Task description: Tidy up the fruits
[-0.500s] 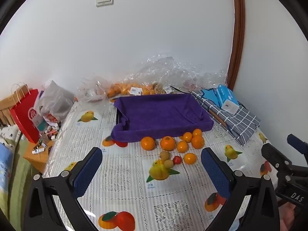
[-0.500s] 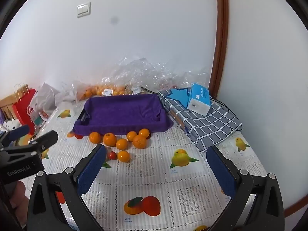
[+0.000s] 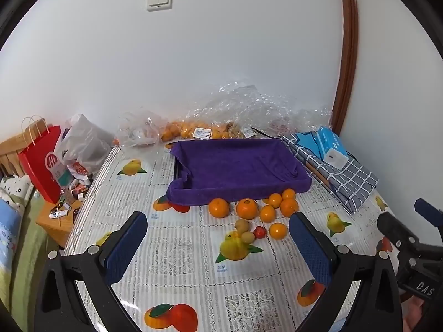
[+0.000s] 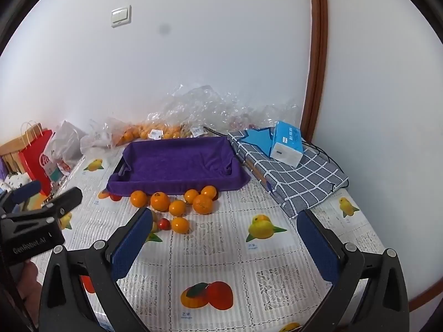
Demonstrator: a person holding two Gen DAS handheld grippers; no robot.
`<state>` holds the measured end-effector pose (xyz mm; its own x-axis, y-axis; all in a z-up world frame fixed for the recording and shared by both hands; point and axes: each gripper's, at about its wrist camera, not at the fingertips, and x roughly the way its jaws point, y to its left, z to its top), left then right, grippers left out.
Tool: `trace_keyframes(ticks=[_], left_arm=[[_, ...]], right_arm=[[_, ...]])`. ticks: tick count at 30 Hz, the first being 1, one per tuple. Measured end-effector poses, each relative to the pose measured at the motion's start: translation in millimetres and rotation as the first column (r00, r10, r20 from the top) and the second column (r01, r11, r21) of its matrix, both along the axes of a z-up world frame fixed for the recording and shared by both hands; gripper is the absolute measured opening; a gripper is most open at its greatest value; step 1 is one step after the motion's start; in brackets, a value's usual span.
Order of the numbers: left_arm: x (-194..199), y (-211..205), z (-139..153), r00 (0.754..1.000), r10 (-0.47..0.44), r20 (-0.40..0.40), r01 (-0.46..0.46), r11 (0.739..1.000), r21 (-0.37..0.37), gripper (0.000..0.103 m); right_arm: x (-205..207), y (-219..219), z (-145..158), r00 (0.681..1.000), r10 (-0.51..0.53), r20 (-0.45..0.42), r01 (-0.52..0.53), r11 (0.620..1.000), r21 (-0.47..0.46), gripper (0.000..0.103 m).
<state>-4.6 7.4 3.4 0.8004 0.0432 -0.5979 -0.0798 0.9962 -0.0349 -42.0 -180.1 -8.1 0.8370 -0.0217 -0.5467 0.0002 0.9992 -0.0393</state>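
Several loose oranges (image 3: pixel 246 208) lie on the fruit-print tablecloth in front of a tray lined with purple cloth (image 3: pixel 235 166); they also show in the right wrist view (image 4: pixel 177 207), with the tray (image 4: pixel 177 163) behind. Two small yellowish fruits (image 3: pixel 242 225) and a small red fruit (image 3: pixel 259 231) lie beside them. My left gripper (image 3: pixel 218 246) is open and empty, short of the fruit. My right gripper (image 4: pixel 224 243) is open and empty, to the right of the fruit. The tray holds no fruit.
Clear plastic bags with more oranges (image 3: pixel 193 131) lie against the wall. A folded checked cloth with a blue box (image 4: pixel 288 144) sits right of the tray. A red paper bag (image 3: pixel 41 163) and a grey bag stand at the left, off the table edge.
Both grippers have edged slightly forward toward the fruit; the view is nearly the same. Nothing on the table has moved.
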Motion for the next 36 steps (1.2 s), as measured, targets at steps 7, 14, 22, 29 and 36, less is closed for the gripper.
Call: trace_keyframes(ticks=[7,14,22,29,36], left_arm=[[-2,3,3,1.000,-0.006,0.011,0.006,1.000,-0.007,0.103],[-3,5,2,1.000,-0.002,0.010,0.002,1.000,-0.017,0.103],[-3,7,0,1.000,-0.001,-0.002,0.001,1.000,-0.010,0.103],[-5,2,2,1.000,-0.009,0.003,0.009,1.000,-0.006,0.103],[-5,3,3,1.000,-0.007,0.006,0.007,1.000,-0.012,0.103]], right_arm=[[3,6,0,1.000,0.016,0.002,-0.016,1.000,-0.005,0.103],[5,13,-1,1.000,0.029,0.003,-0.029,0.999,-0.023,0.103],[7,13,-4,0.999,0.036,-0.009,-0.036,0.999,-0.021,0.103],[4,9,-5,1.000,0.023,-0.012,-0.023,1.000,-0.009,0.103],[6,4,-6,1.000,0.015,-0.021,-0.015,1.000,0.007,0.103]])
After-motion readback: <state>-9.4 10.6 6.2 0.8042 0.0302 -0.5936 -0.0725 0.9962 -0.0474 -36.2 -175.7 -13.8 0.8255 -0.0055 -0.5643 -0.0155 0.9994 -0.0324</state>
